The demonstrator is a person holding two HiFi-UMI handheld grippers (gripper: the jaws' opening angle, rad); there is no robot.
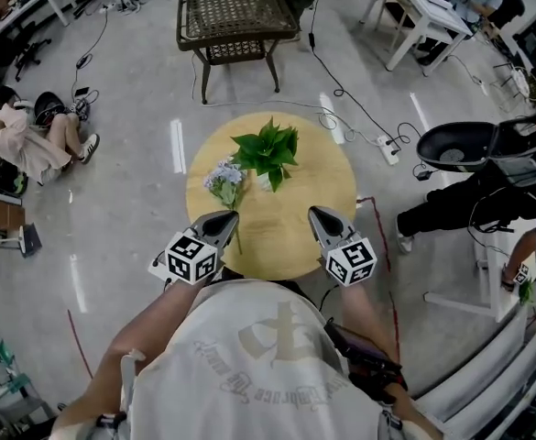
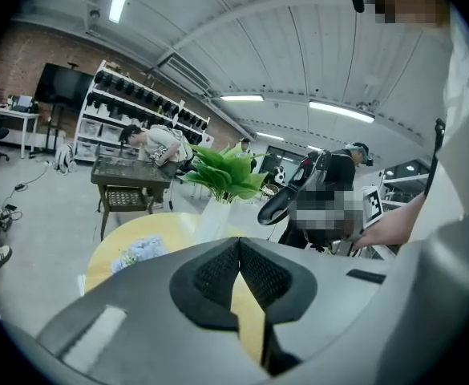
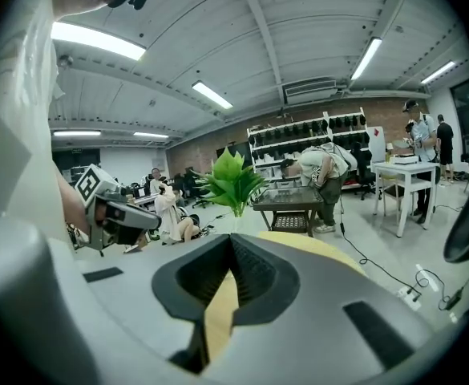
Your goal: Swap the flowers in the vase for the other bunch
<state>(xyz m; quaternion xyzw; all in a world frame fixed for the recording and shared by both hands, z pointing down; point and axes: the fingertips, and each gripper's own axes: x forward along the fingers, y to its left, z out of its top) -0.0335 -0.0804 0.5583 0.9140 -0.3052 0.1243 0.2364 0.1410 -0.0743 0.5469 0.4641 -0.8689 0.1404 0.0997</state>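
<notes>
Tabletop (image 1: 318, 200): round, yellow wood, standing on a grey floor.
Vase (image 1: 266, 182): white, upright near the tabletop's middle.
Green bunch (image 1: 268, 147): broad leaves, standing in the vase.
Blue bunch (image 1: 224, 180): pale flowers lying flat on the tabletop just left of the vase, stem running toward the near edge.
Left gripper (image 1: 224, 220): over the near left edge, just beside the blue bunch's stem; contact cannot be told. Its fingers (image 2: 216, 275) are clenched tip to tip with nothing between them.
Right gripper (image 1: 321, 214): over the near right edge, apart from the vase. Its fingers (image 3: 254, 275) are pressed together, empty.
Wicker table (image 1: 238, 12): beyond the tabletop, well apart.
</notes>
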